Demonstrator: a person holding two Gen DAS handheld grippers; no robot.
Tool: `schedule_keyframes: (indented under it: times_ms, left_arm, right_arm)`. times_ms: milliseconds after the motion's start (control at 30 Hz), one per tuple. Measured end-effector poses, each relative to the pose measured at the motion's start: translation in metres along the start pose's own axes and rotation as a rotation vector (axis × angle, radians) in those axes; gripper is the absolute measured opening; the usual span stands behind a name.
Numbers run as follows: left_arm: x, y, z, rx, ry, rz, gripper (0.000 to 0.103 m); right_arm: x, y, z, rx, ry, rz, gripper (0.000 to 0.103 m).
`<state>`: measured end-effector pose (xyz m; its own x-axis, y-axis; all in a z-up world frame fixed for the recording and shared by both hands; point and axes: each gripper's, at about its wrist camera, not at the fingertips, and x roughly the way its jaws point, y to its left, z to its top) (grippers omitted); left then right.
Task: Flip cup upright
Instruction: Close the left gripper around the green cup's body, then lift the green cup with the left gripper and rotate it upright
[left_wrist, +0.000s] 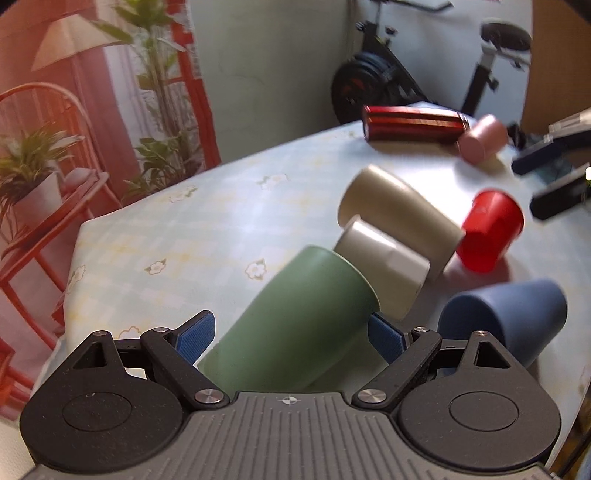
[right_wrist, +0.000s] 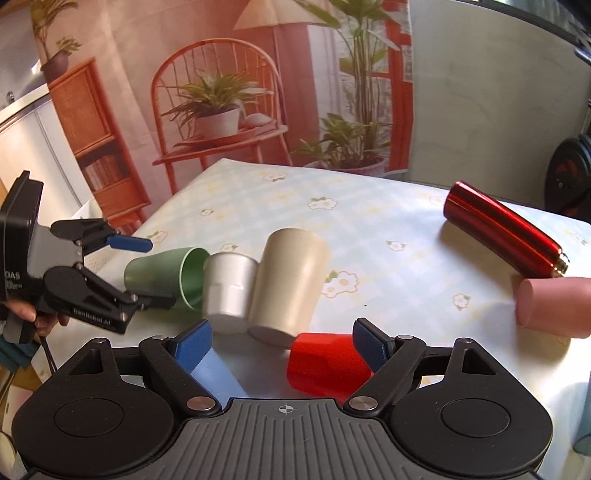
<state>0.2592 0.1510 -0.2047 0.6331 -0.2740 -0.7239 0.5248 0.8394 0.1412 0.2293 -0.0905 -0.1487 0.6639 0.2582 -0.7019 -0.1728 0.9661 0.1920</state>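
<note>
Left gripper (left_wrist: 291, 332) spread around the lying green cup (left_wrist: 295, 317), pads apart from it; right gripper (right_wrist: 282, 341) spread, red cup (right_wrist: 327, 363) between its fingers, near the table's (right_wrist: 369, 229) front edge.

Bright daylight; glare whitens the bench (left_wrist: 229, 221) cloth centre. Left view motion-blurred, right view sharper. Soft shadows fall toward 5 o'clock; fisheye bends edges.
</note>
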Motion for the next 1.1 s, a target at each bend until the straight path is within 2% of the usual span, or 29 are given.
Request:
schedule_keyframes:
  times_ms: [133,233,467,567,667,800,967,1100]
  left_arm:
    - [0.011,0.0,0.002,0.042,0.04,0.024,0.092]
    - [0.018,0.002,0.006,0.035,0.065,0.038,0.091]
    - [0.021,0.008,0.011,0.015,0.094,0.044,0.079]
    - [0.015,0.019,0.009,-0.086,0.119,0.033,0.071]
    - [0.006,0.03,0.003,-0.164,0.158,-0.014,0.067]
    - [0.003,0.032,-0.003,-0.186,0.166,-0.02,0.067]
    - [0.028,0.031,0.0,-0.232,0.248,-0.051,0.066]
    - [0.034,0.029,0.001,-0.265,0.223,-0.037,0.066]
  right_arm:
    - [0.0,0.001,0.0,0.0,0.0,-0.004,0.08]
    - [-0.001,0.001,-0.001,0.001,0.001,-0.006,0.08]
    - [-0.003,0.0,-0.002,0.013,-0.008,-0.009,0.08]
    - [-0.005,-0.002,-0.003,0.02,-0.017,-0.011,0.08]
    - [-0.006,-0.007,-0.003,0.035,-0.022,-0.013,0.08]
    - [-0.006,-0.013,-0.005,0.065,-0.021,-0.014,0.08]
    - [-0.009,-0.009,-0.007,0.054,-0.028,-0.01,0.08]
    - [-0.014,-0.012,-0.008,0.066,-0.032,-0.012,0.08]
